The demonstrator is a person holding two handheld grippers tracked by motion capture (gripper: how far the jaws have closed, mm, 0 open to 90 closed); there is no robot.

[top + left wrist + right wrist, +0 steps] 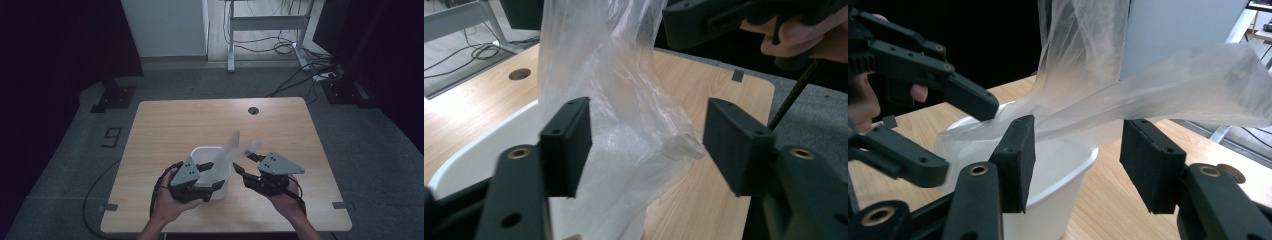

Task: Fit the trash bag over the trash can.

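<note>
Nearest the person, the left gripper (pixel 206 176) sits at the white bin's (pixel 206 151) near rim, its jaws standing apart with the clear plastic bag (pixel 231 149) loose between them; in the left gripper view the film (pixel 624 100) brushes one pad but is not pinched. Just beside it, the right gripper (pixel 245 163) also has its jaws apart, a stretched fold of the bag (pixel 1148 95) crossing above its pads (whether it touches them I cannot tell). The bag rises from the bin, which stands on the wooden table (pixel 180 120). Beyond lie grey floor and cables (pixel 280 47).
</note>
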